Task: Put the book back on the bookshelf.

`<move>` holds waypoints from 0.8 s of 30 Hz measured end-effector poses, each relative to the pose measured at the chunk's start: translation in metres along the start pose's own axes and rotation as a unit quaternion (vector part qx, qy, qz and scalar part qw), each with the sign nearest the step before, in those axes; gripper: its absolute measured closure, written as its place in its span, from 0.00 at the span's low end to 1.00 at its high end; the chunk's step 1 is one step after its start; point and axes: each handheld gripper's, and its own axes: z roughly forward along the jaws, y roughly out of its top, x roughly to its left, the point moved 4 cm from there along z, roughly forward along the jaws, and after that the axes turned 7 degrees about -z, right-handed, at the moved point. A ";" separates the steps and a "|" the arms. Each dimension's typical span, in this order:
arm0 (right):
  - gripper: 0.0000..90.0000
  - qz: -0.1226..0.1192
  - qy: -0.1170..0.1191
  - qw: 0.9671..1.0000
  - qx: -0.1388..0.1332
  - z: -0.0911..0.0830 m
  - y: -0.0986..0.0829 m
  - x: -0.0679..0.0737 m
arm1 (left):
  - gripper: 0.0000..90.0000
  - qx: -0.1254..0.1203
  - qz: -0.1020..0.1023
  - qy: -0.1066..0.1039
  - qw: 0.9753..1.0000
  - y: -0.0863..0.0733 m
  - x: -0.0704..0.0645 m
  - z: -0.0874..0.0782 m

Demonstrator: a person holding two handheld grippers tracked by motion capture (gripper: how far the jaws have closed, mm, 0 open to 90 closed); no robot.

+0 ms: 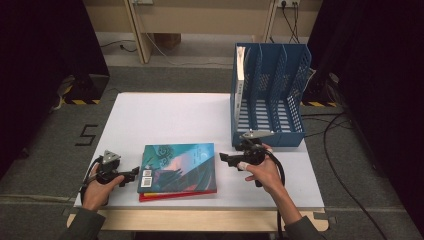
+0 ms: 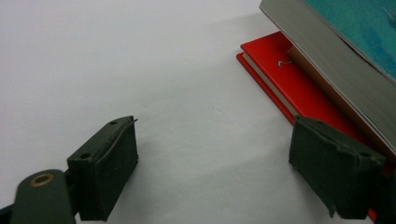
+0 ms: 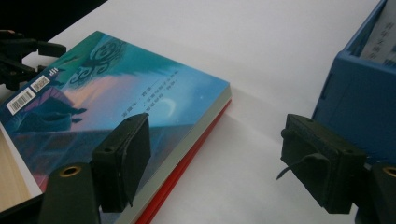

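Teal-covered book [image 1: 179,166] flat atop red book [image 1: 172,194], near table's [image 1: 165,115] front edge, between both grippers. Long axis roughly left to right. Left gripper [image 1: 134,173] just beside stack's left end, jaws spread wide, empty. Right gripper [image 1: 223,157] off top right corner, jaws likewise apart, grasping nothing. Blue file rack [image 1: 270,95] behind right gripper, one book [image 1: 240,70] upright in leftmost slot. Left gripper nearer, judged.

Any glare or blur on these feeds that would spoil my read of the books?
High view: soft and dim, teal book cover legible. Left gripper view: right claw pad and the red book beside it slightly blurred. Right gripper view: table washed bright, faint sheen on the cover.
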 end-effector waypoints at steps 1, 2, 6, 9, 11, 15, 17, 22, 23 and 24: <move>0.28 0.002 0.002 1.000 0.002 0.001 -0.002 0.001 | 0.17 0.000 0.001 0.000 1.000 0.000 0.000 0.000; 0.28 0.000 0.003 1.000 0.004 0.002 -0.004 0.002 | 0.17 -0.002 0.006 0.003 1.000 0.000 0.000 -0.001; 0.28 0.004 0.012 1.000 0.015 0.008 -0.011 0.006 | 0.17 -0.026 0.012 0.008 1.000 0.005 -0.002 -0.008; 0.27 0.009 0.024 0.999 0.019 0.011 -0.016 0.009 | 0.17 -0.037 0.005 0.001 0.999 0.007 -0.003 -0.012; 0.27 0.008 0.028 0.999 0.022 0.013 -0.018 0.011 | 0.17 -0.041 -0.002 -0.009 0.999 0.008 -0.005 -0.014; 0.27 0.008 0.030 0.999 0.031 0.017 -0.023 0.013 | 0.17 -0.042 0.012 -0.018 0.999 0.010 -0.013 -0.016; 0.27 0.006 0.027 0.999 0.038 0.018 -0.025 0.014 | 0.17 -0.044 0.021 -0.020 0.999 0.010 -0.017 -0.017; 0.27 0.008 0.029 0.999 0.040 0.020 -0.028 0.015 | 0.18 -0.041 0.023 -0.015 0.999 0.010 -0.018 -0.018; 0.27 0.009 0.028 0.999 0.043 0.021 -0.029 0.014 | 0.19 -0.041 0.022 -0.015 0.999 0.010 -0.018 -0.018; 0.27 0.007 0.029 0.999 0.043 0.022 -0.029 0.014 | 0.19 -0.041 0.022 -0.015 0.999 0.010 -0.018 -0.018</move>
